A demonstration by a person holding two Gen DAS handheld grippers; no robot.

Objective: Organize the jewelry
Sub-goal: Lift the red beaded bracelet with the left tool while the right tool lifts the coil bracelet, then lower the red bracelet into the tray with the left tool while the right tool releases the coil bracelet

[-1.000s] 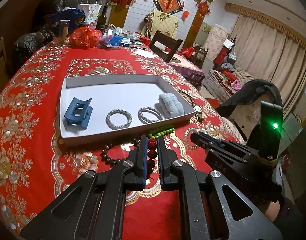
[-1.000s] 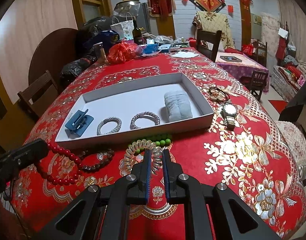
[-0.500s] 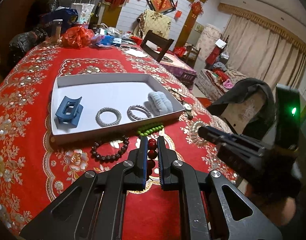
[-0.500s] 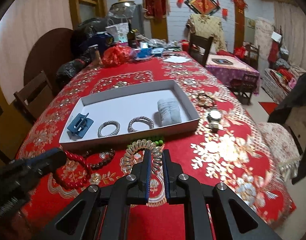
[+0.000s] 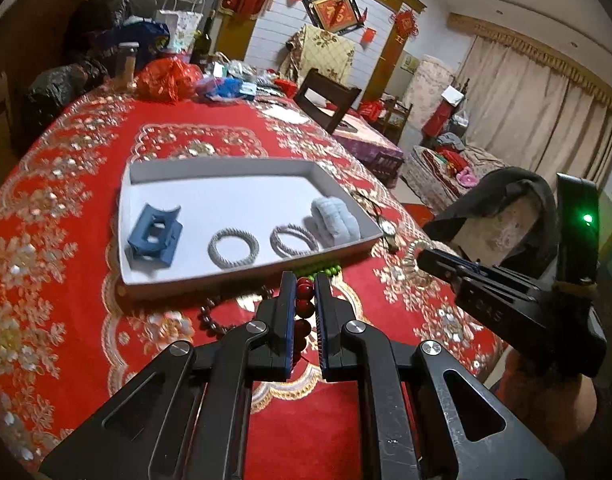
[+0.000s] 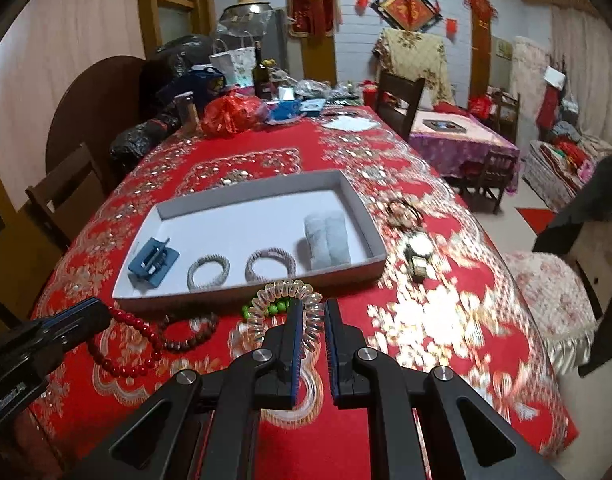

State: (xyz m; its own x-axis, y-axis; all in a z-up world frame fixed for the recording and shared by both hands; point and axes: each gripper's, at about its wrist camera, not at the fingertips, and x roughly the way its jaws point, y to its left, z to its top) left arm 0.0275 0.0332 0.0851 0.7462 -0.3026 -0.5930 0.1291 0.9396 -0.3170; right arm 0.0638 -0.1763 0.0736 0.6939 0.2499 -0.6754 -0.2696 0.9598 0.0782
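My left gripper [image 5: 305,280] is shut on a red bead bracelet [image 5: 304,304] and holds it above the red tablecloth; the bracelet hangs from it in the right wrist view [image 6: 123,346]. My right gripper [image 6: 313,308] is shut on a clear spiral hair tie [image 6: 283,304], lifted in front of the white tray [image 6: 249,196]. The tray holds a blue hair claw [image 5: 155,236], two silver rope bracelets [image 5: 233,247] [image 5: 293,240] and a pale blue scrunchie [image 5: 334,222]. A green bead bracelet [image 5: 318,270] and a dark brown bead bracelet [image 6: 189,330] lie before the tray.
A wristwatch [image 6: 418,254] and a dark bangle [image 6: 402,210] lie right of the tray. Bags, a bottle [image 6: 261,72] and clutter fill the table's far end. Chairs stand at the left [image 6: 61,192] and far right [image 6: 400,96]. The table edge runs on the right.
Both grippers have risen, each carrying its item off the cloth. The spiral hair tie now hangs from the right gripper near the tray's front wall.
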